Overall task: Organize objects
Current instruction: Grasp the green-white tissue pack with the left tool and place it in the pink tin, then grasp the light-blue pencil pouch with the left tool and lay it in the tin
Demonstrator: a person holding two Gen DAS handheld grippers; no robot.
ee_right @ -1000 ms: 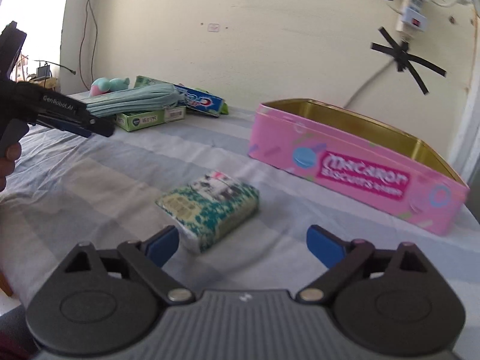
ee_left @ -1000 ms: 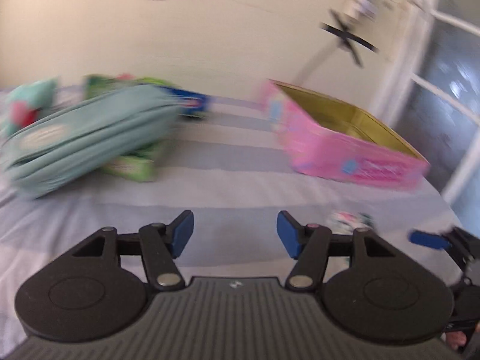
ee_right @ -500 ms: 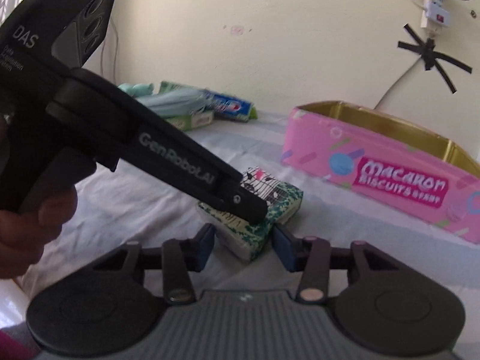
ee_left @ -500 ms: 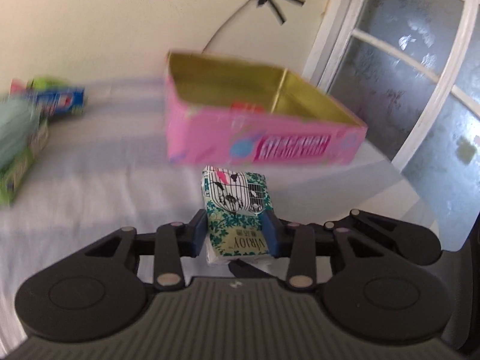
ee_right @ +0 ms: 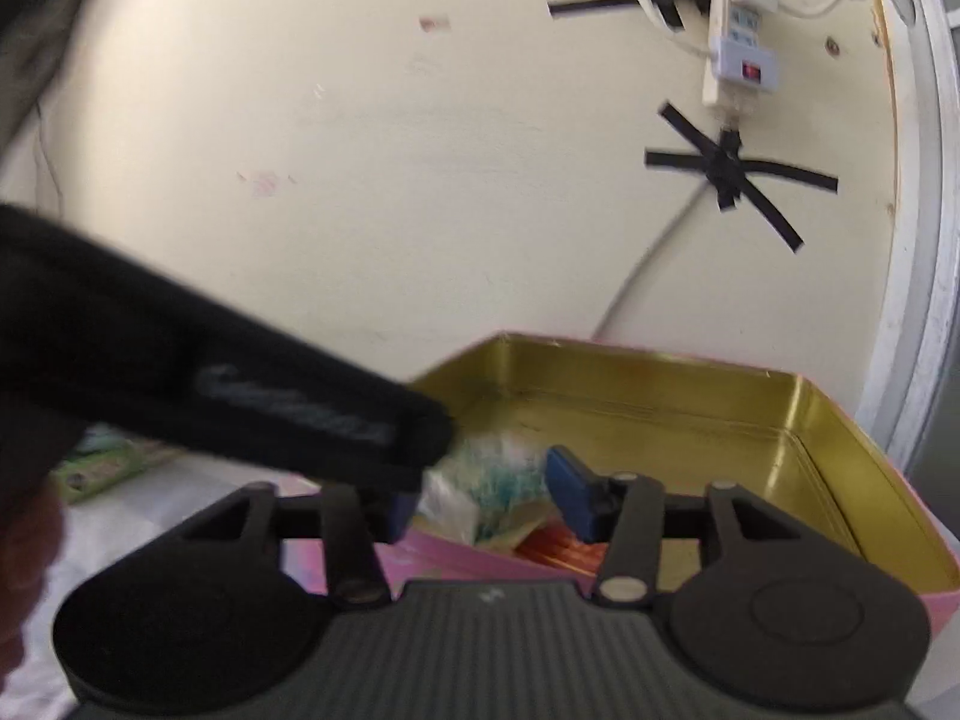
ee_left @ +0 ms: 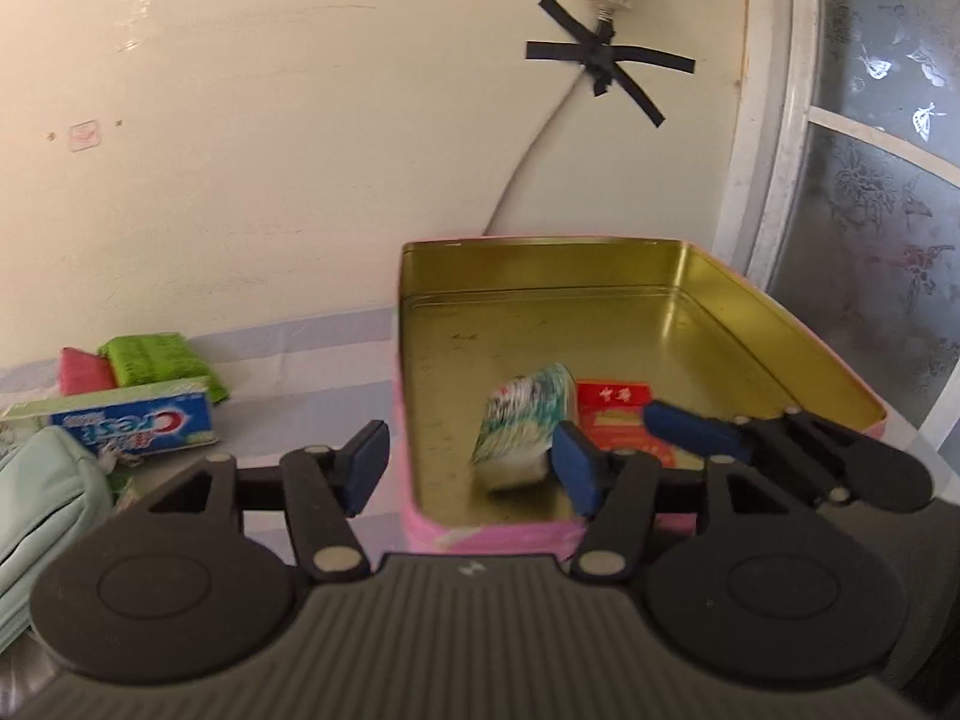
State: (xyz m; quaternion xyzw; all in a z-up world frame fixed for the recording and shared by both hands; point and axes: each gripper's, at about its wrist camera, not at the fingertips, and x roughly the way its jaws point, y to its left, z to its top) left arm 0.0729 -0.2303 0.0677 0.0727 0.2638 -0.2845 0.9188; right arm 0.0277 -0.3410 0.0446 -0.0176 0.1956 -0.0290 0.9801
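The pink tin with a gold inside stands open by the wall. The green-and-white tissue pack is tilted inside it, blurred, next to a red packet. My left gripper is open just above the tin's near wall, and the pack is free of its pads. My right gripper is open above the tin too, with the pack between its fingers but not gripped. The left gripper's body crosses the right wrist view.
A Crest toothpaste box, a green pack, a pink item and a mint pouch lie left of the tin on the striped cloth. A wall, a taped cable and a frosted window stand behind.
Both grippers closed on the tissue pack, carried it up over the pink tin, then opened. The pack now sits tilted inside the tin.
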